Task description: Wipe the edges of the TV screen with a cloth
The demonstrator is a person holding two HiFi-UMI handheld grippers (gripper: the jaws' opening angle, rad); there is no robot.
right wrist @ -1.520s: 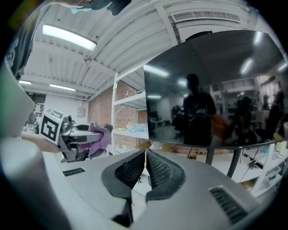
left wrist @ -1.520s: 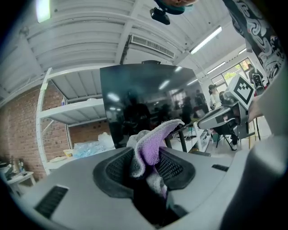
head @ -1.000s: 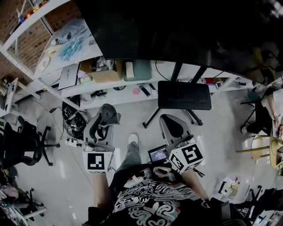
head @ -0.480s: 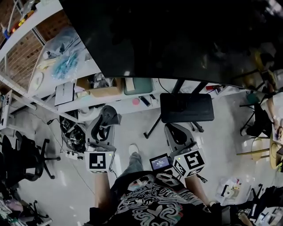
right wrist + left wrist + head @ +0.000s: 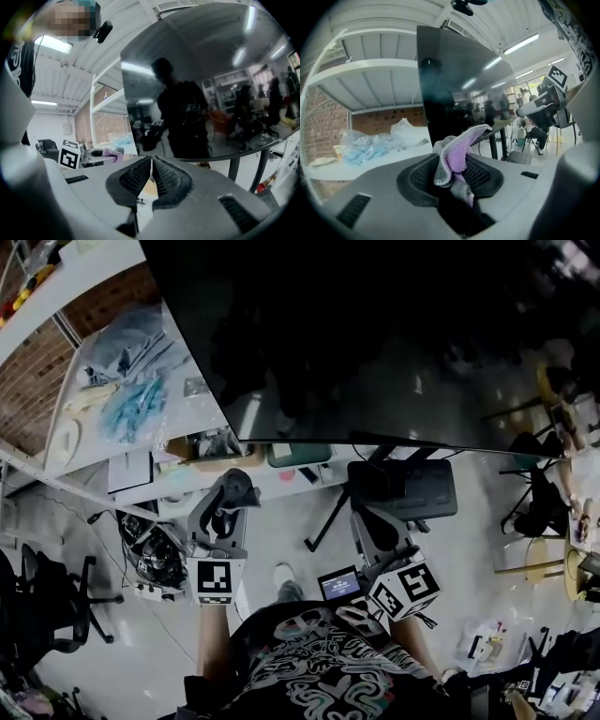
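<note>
The dark TV screen (image 5: 375, 334) fills the top of the head view; its lower edge runs just above both grippers. My left gripper (image 5: 233, 489) is shut on a purple-and-grey cloth (image 5: 456, 152), which sticks up between the jaws, just below the screen's lower left corner (image 5: 440, 122). To its right, my right gripper (image 5: 368, 512) sits under the screen's bottom edge. In the right gripper view, my right gripper (image 5: 151, 162) has its jaws pressed together with nothing in them, and the TV screen (image 5: 201, 84) reflects a person.
A white shelf unit (image 5: 122, 381) with plastic bags stands left of the TV, with a cardboard box (image 5: 211, 442) on its lower level. The black TV stand tray (image 5: 403, 486) and legs are below the screen. Cables (image 5: 150, 554) and an office chair (image 5: 47, 601) are on the floor at left.
The TV now fills more of the head view and its bottom edge sits lower in frame. Both grippers have come closer to that edge, the left one with the cloth nearing the lower left corner.
</note>
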